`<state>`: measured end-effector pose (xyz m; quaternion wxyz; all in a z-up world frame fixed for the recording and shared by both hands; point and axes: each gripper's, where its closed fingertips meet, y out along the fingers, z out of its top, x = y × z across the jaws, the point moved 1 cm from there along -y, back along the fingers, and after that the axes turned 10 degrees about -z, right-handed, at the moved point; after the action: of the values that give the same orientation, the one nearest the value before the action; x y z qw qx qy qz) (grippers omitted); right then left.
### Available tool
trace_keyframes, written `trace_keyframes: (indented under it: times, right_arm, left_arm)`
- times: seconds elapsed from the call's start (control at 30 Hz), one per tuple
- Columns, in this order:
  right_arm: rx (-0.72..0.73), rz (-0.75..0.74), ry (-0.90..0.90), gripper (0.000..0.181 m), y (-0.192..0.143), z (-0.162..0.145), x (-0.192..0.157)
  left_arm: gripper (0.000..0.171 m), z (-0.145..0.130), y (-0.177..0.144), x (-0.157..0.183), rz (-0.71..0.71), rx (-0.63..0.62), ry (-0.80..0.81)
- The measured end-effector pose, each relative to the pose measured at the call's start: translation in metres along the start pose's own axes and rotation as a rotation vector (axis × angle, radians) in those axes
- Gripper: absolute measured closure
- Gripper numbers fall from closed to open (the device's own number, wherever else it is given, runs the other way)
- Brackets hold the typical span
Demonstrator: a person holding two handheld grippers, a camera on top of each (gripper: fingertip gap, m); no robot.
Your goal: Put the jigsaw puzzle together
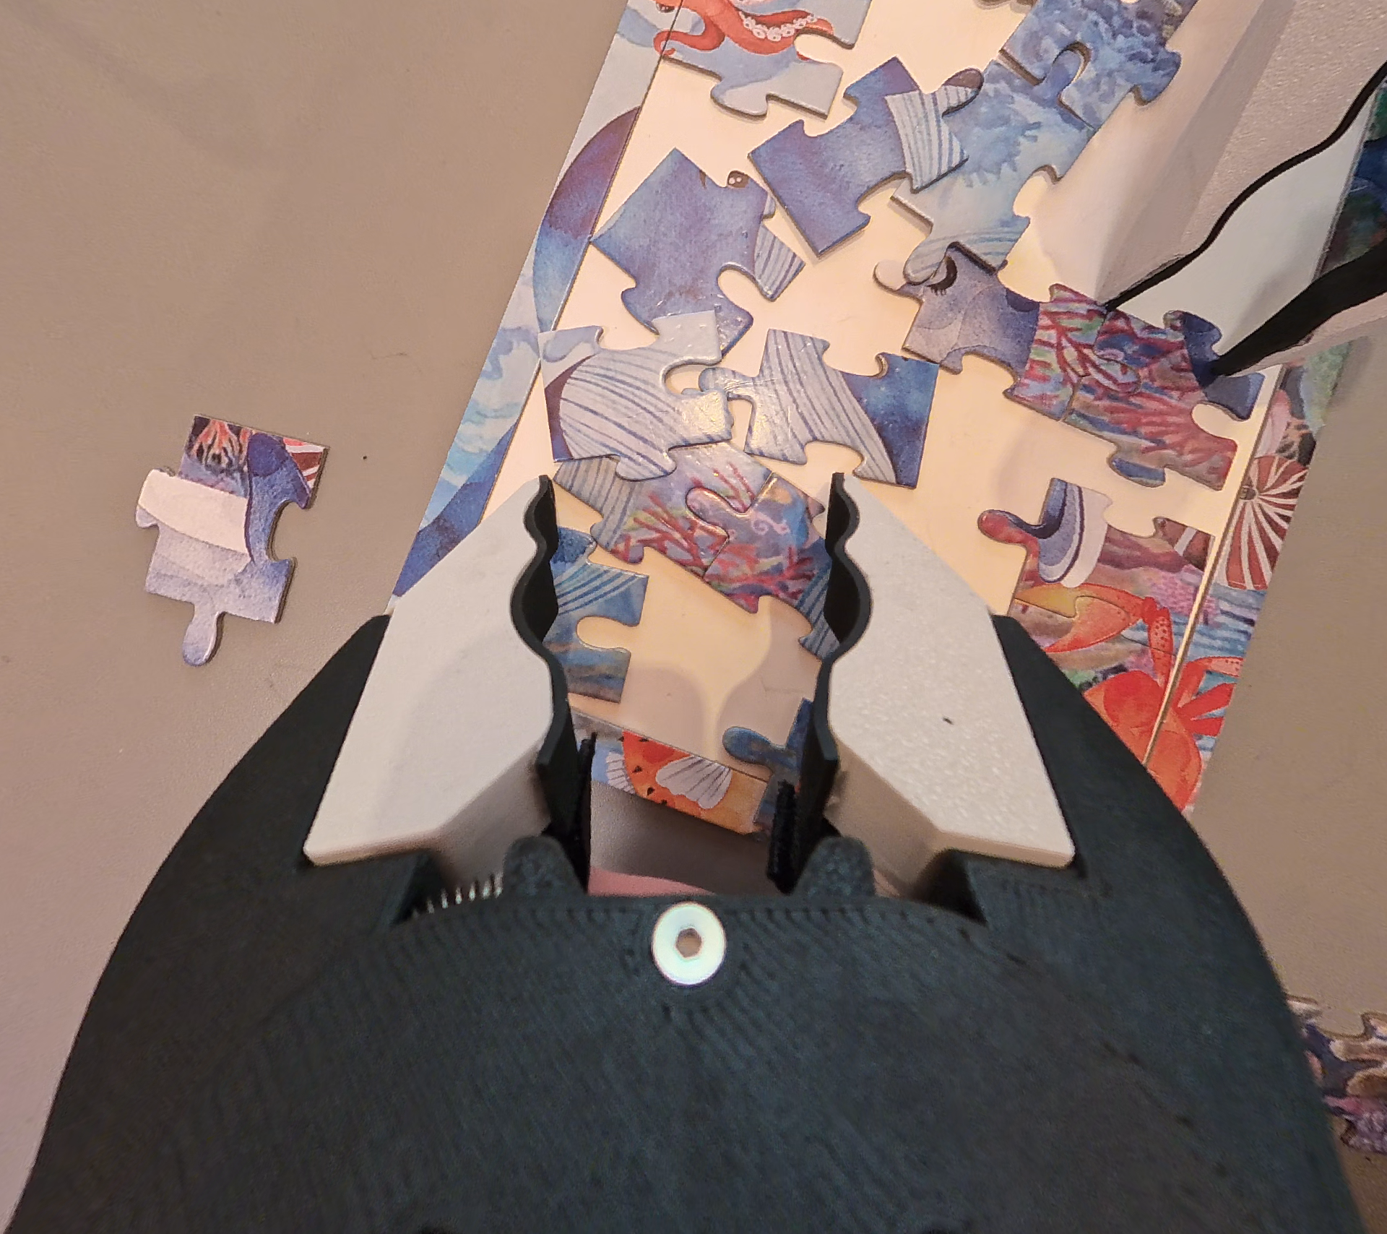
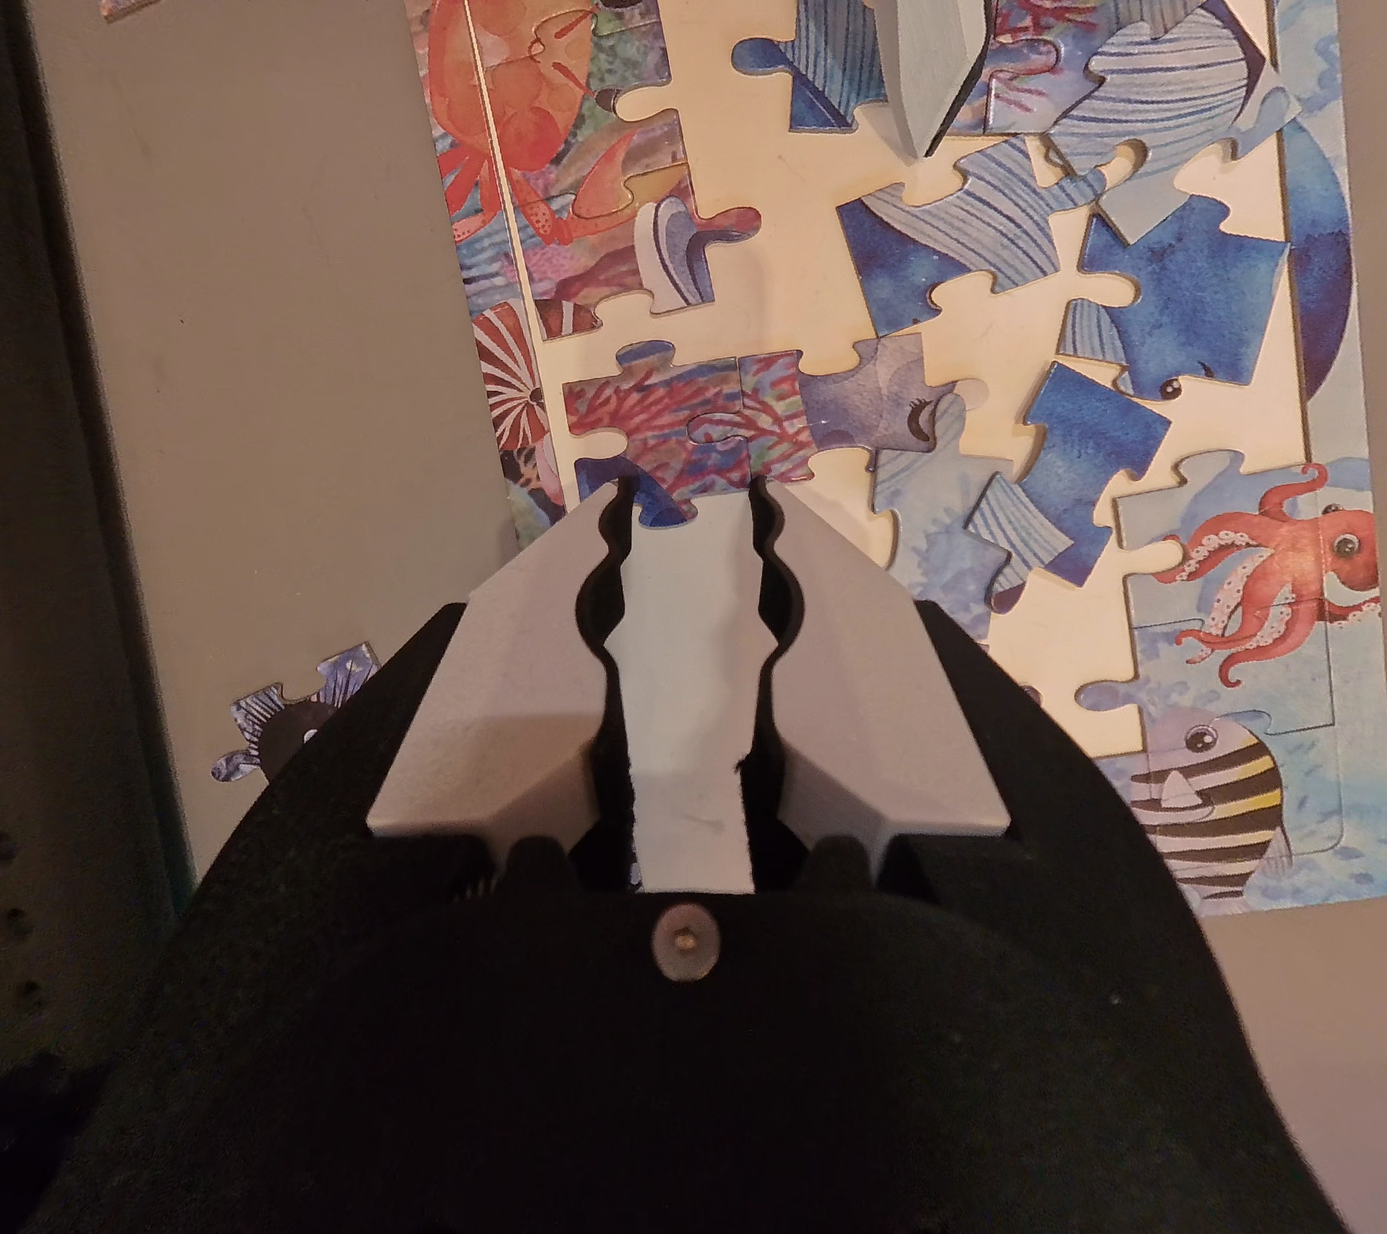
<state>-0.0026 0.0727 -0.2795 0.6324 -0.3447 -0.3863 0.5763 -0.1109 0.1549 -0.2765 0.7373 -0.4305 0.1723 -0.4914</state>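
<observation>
Sea-themed cardboard jigsaw puzzle tray (image 1: 525, 372), cream-floored with a printed border: fills the centre and upper right of both views, on a beige tabletop (image 1: 225, 147).

Loose blue whale-pattern pieces (image 1: 675, 237): scattered mid-tray, unjoined.

Joined red coral pieces (image 2: 683, 425): centre of the right wrist view, just beyond the fingertips.

Stray blue-and-white piece (image 1: 225, 530): left of the left wrist view, off the tray.

Left gripper (image 1: 690, 485), grey fingers with black wavy pads: jaws spread, empty, over the lower tray.

Right gripper (image 2: 687, 485), same make: jaws parted, apparently empty; tips seem to touch the coral pieces' edge, though contact is unclear.
</observation>
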Motion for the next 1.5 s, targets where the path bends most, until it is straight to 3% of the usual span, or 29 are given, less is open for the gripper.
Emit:
trace_keyframes:
  times: [1.23,1.5]
  right_arm:
    - [0.004,0.029,-0.019,0.167,-0.002,0.000,-0.001]
    - [0.031,-0.067,0.051,0.155,-0.008,0.002,0.024]
  left_arm:
    - [0.103,0.001,0.001,-0.002,0.010,0.001,0.006]
    - [0.104,0.001,0.001,-0.002,0.012,0.001,0.007]
